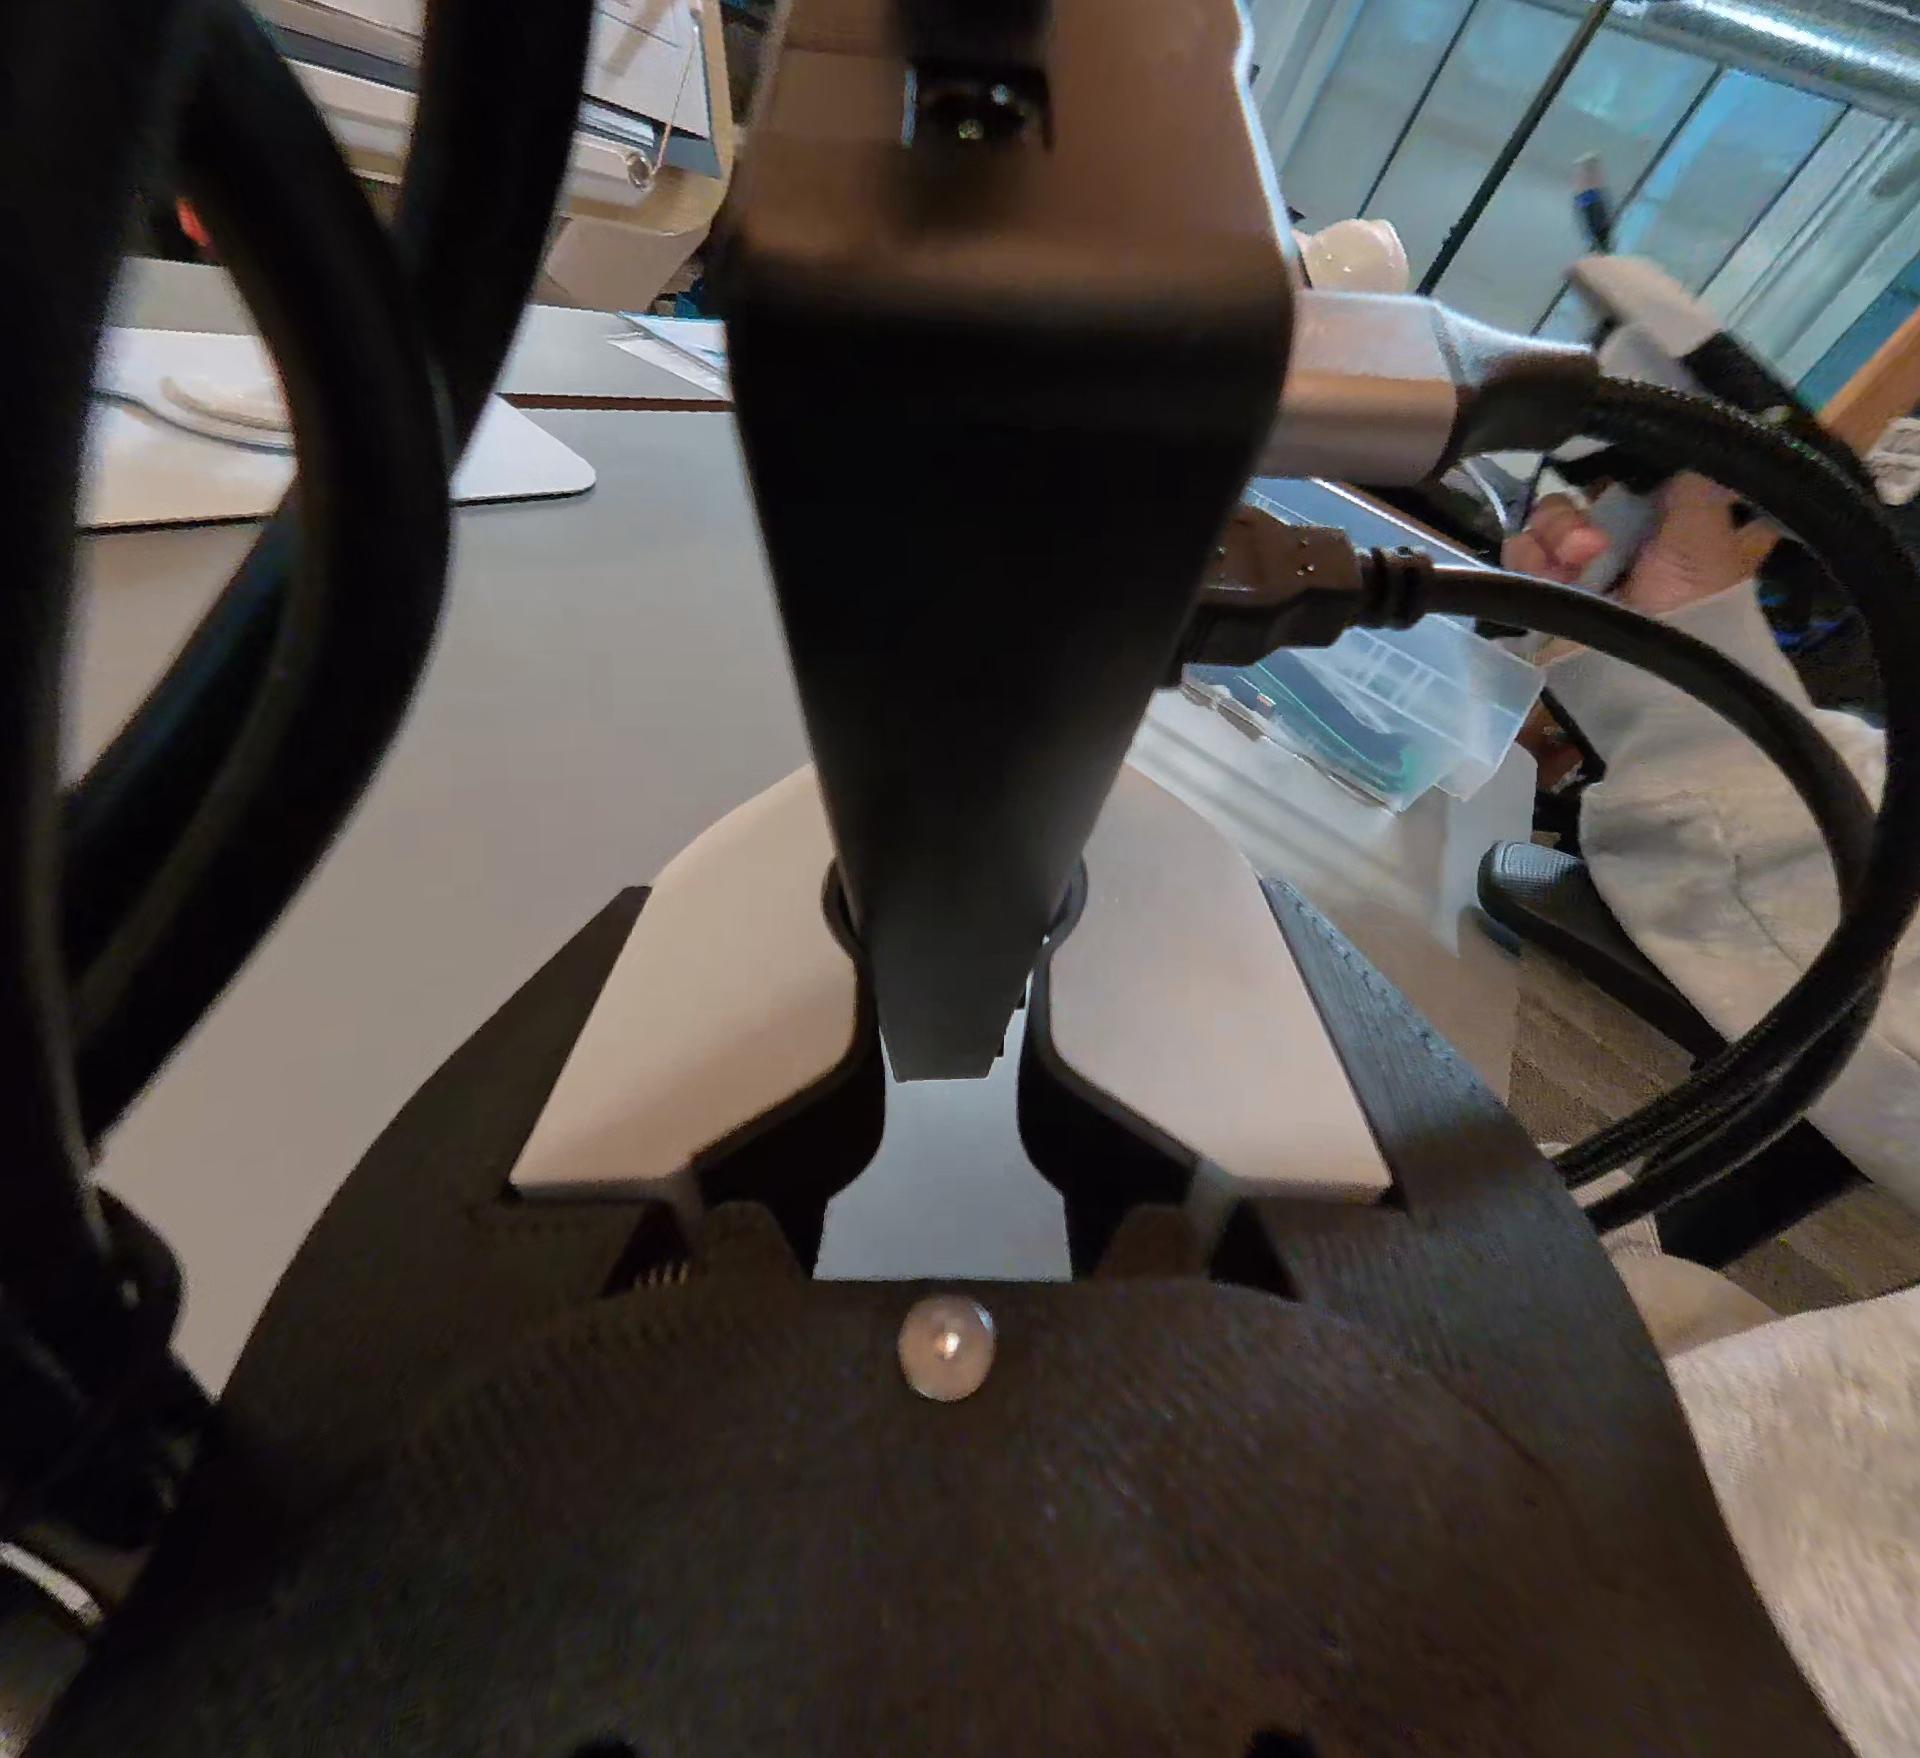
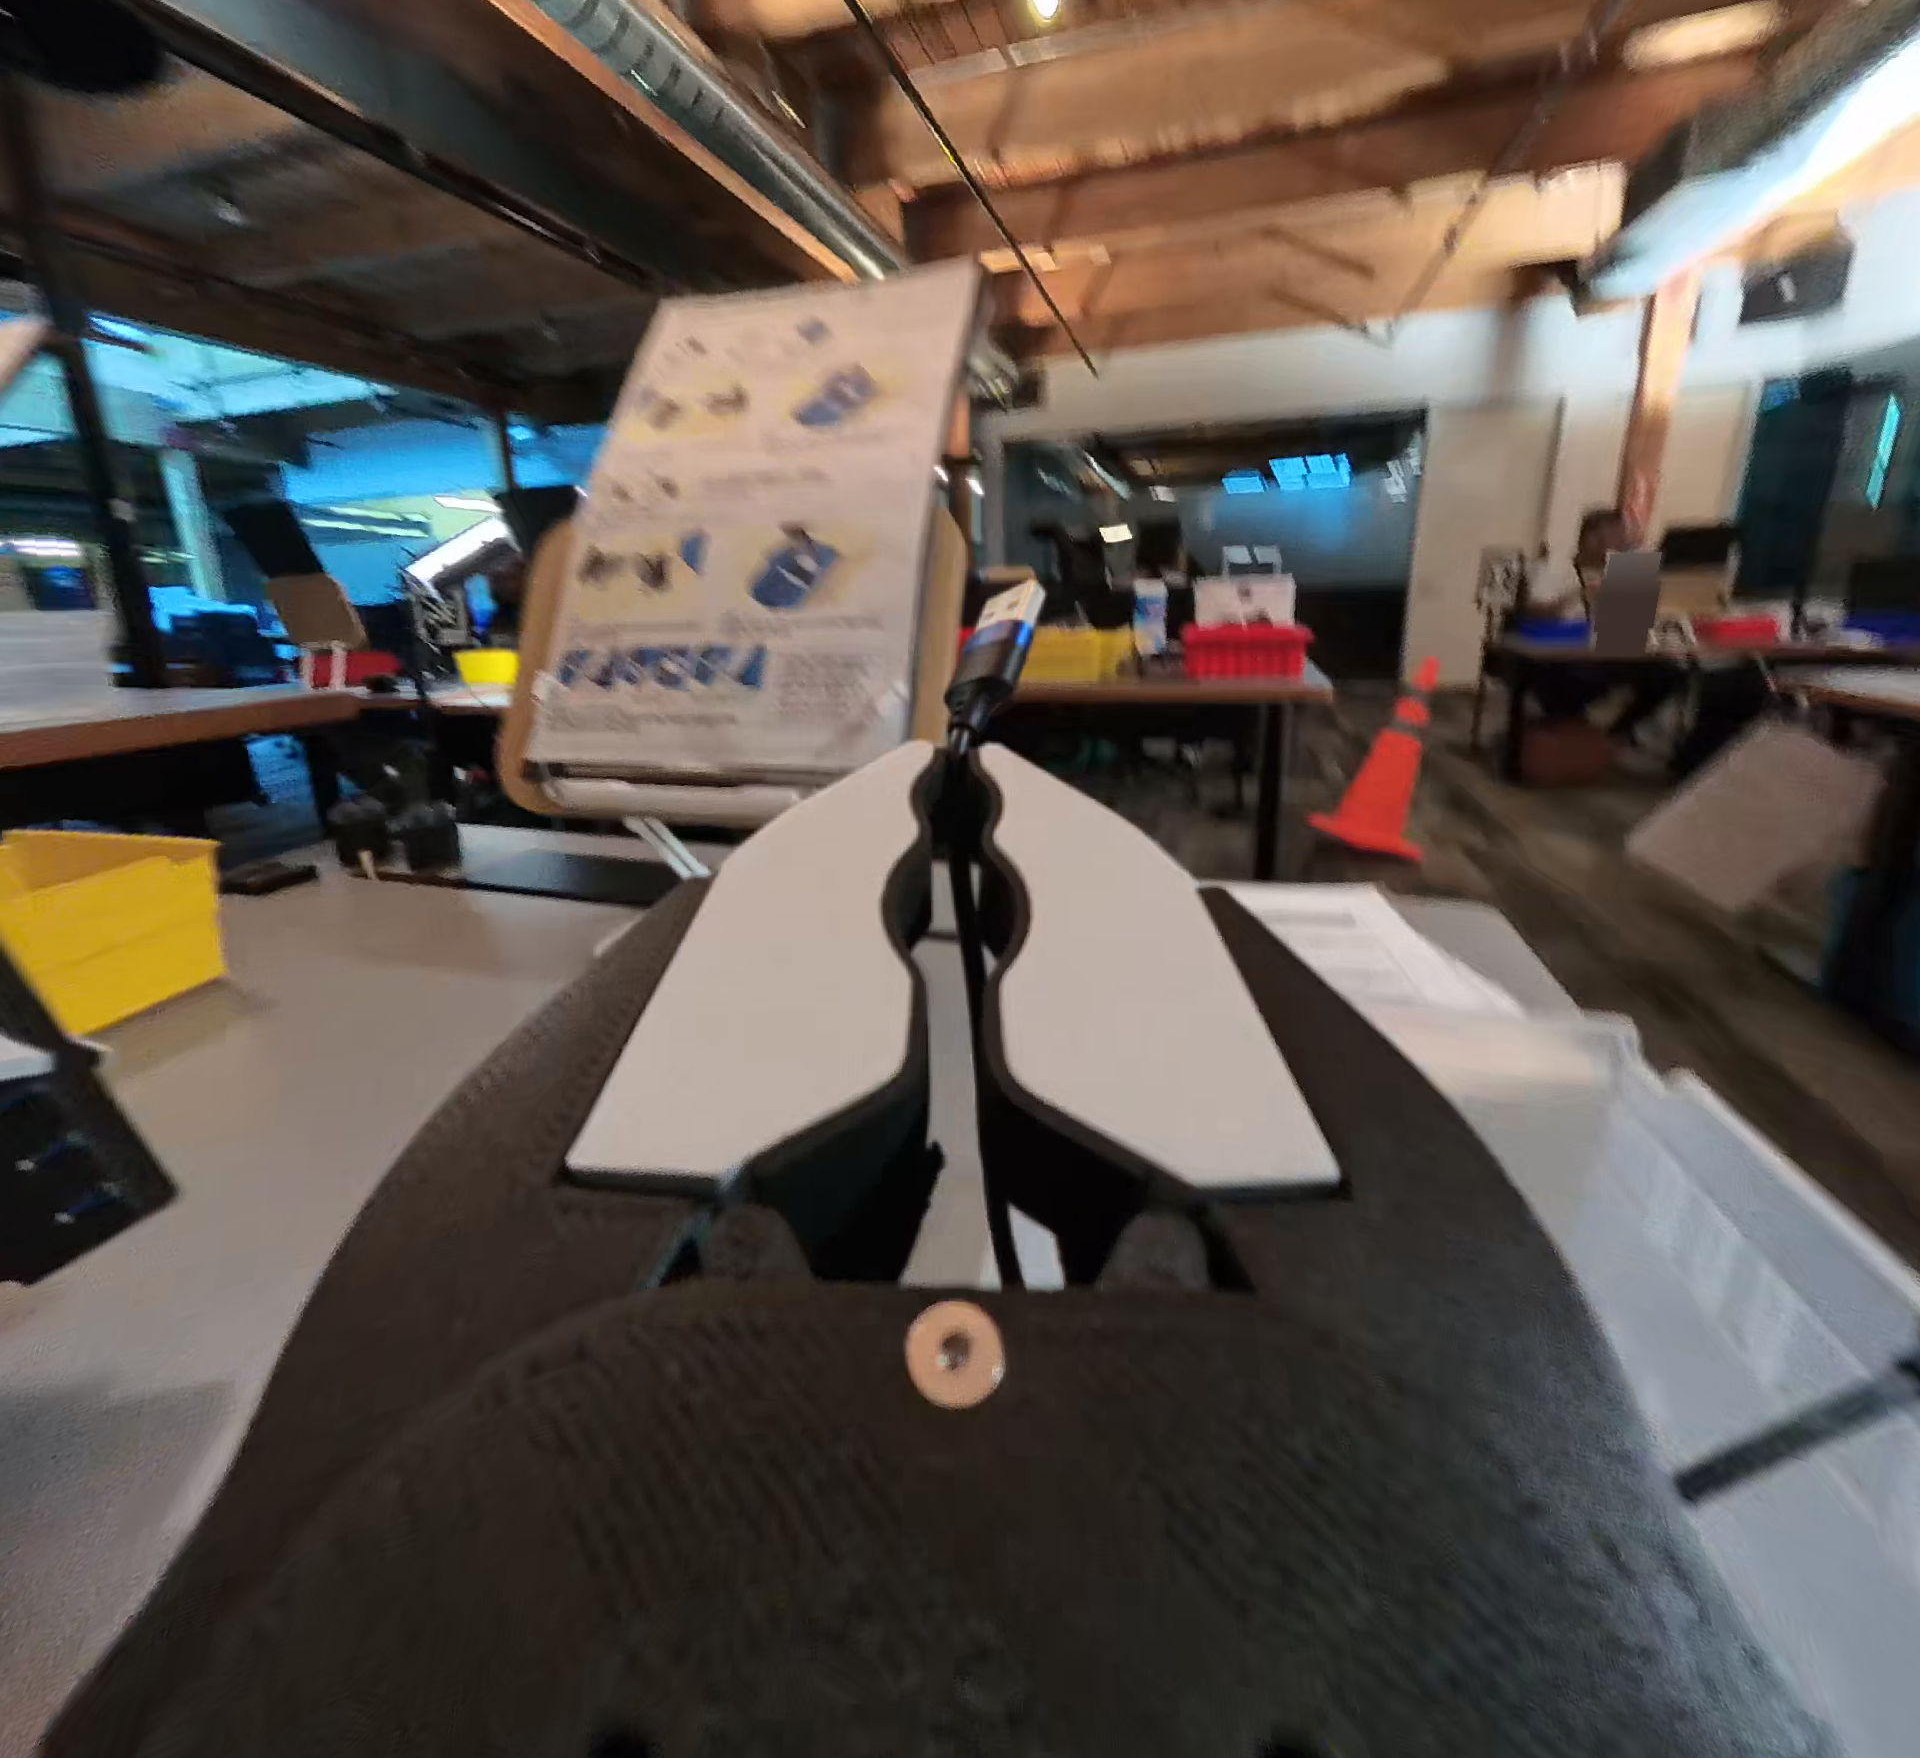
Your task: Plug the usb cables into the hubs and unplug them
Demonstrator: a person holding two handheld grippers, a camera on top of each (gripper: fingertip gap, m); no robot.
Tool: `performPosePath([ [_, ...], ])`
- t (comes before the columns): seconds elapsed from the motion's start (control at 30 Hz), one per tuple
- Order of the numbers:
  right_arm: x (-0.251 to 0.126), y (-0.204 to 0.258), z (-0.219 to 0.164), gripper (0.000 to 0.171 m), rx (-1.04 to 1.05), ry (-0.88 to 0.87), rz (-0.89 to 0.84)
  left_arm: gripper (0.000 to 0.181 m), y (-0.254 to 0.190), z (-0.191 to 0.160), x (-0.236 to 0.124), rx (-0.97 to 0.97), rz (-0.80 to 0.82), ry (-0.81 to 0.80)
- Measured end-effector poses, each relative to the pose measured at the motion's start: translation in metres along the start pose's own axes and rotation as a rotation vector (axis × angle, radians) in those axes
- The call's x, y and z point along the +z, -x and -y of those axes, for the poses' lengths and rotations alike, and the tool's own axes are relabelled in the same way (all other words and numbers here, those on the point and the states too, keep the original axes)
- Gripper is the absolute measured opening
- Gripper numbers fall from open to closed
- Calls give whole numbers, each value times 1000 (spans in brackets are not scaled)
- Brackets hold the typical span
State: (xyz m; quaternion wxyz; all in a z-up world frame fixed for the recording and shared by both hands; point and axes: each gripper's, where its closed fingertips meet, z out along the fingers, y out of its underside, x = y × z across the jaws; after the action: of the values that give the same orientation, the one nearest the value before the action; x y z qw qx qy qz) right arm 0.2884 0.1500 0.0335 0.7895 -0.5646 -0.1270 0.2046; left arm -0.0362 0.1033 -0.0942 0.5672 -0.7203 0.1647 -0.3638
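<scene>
In the left wrist view my left gripper [image 1: 956, 887] is shut on the narrow lower end of a black hub [image 1: 987, 513] and holds it upright above the grey table [image 1: 582, 669]. A black plug [image 1: 971, 98] sits in its top face. A silver connector [image 1: 1361, 389] with a braided cable and a black USB plug [image 1: 1278, 596] sit in its right side. In the right wrist view my right gripper [image 2: 961, 758] is shut on a thin black cable just behind its blue-and-black USB plug [image 2: 1003, 638], which points up and away, free in the air. The hub's corner [image 2: 62, 1178] shows at the left edge.
Thick black cables [image 1: 343, 565] loop at the left of the hub. A yellow bin [image 2: 104, 929] stands at the left, a stand with an instruction sheet [image 2: 769, 545] at the back, papers [image 2: 1371, 960] and clear plastic [image 2: 1662, 1189] at the right. A person's hand [image 1: 1558, 550] is beyond the hub.
</scene>
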Motion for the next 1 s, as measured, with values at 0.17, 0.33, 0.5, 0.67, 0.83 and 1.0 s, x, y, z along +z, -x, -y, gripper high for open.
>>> performPosePath([
  [0.17, 0, -51, -51, 12, 141, 215, -185, 27, 0, -5, 1, -33, -27, 15],
  [0.33, 0, -63, -71, 34, 139, 309, -269, 27, 4, -9, 2, -96, -42, 24],
  [0.5, 8, -34, -52, 30, 33, 249, -206, 27, 4, -12, 4, -105, -49, 35],
  [0.67, 24, 47, -31, 18, -506, 248, -133, 27, -2, -19, 9, -100, -70, 71],
  [0.83, 31, 84, -40, 15, -749, 294, -155, 27, -9, -23, 11, -69, -83, 95],
  [1.0, 29, 80, -40, 12, -735, 267, -135, 27, -10, -24, 11, -63, -86, 104],
])
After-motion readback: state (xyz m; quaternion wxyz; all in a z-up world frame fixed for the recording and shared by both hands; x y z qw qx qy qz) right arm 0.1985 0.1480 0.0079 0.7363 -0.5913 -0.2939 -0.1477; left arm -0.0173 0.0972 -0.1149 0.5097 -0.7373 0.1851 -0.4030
